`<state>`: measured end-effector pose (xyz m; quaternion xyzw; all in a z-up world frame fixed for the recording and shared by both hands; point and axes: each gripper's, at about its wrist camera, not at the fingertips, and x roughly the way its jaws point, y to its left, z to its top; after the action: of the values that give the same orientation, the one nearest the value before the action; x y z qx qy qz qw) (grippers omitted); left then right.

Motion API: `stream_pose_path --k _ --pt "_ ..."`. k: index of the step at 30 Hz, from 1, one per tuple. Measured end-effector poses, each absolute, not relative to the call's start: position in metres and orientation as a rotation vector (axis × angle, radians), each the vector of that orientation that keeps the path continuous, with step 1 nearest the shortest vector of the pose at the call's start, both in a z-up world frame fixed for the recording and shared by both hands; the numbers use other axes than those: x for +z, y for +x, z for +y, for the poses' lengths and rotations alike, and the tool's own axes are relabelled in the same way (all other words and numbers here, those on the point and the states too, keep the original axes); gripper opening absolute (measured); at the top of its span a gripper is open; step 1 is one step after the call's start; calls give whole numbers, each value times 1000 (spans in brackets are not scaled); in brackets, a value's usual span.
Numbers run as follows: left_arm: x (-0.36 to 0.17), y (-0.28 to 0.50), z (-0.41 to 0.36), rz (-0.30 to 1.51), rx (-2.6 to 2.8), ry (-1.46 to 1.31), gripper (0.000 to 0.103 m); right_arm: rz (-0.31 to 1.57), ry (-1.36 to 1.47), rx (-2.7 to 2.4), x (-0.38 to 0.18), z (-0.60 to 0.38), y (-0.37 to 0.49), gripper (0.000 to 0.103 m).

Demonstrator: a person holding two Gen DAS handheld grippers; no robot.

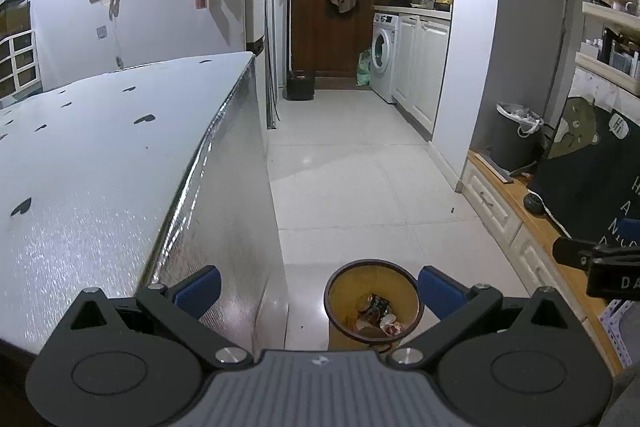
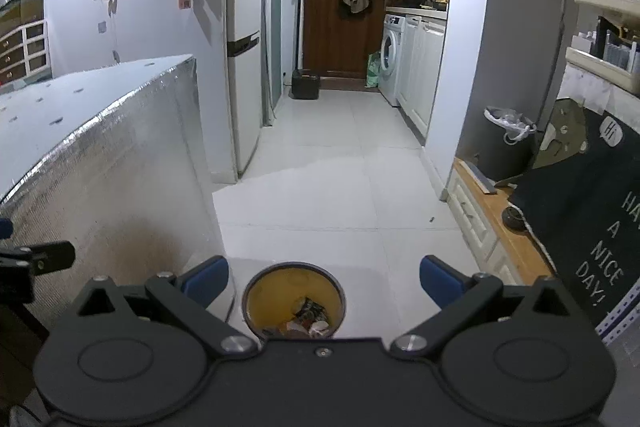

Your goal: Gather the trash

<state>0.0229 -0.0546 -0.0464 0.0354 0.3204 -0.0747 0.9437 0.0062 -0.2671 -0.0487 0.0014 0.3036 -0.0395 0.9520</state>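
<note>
Trash (image 1: 376, 315) inside the yellow bin (image 1: 340, 301), left tongs (image 1: 318, 287) and right tongs (image 2: 324, 283) above, spread wide, empty.

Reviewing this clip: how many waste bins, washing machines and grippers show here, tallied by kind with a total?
Waste bins: 2, the yellow bin with trash on the floor and the grey lined bin on the wooden bench.
Washing machines: 1, the white washing machine.
Grippers: 2, the left gripper and the right gripper, both open and empty.
Total: 5
</note>
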Motion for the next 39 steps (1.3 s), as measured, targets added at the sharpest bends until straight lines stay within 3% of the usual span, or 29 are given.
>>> stream_pose_path --k 39 --pt "-63 8 -56 643 -142 67 103 613 31 -114 -61 -275 -26 103"
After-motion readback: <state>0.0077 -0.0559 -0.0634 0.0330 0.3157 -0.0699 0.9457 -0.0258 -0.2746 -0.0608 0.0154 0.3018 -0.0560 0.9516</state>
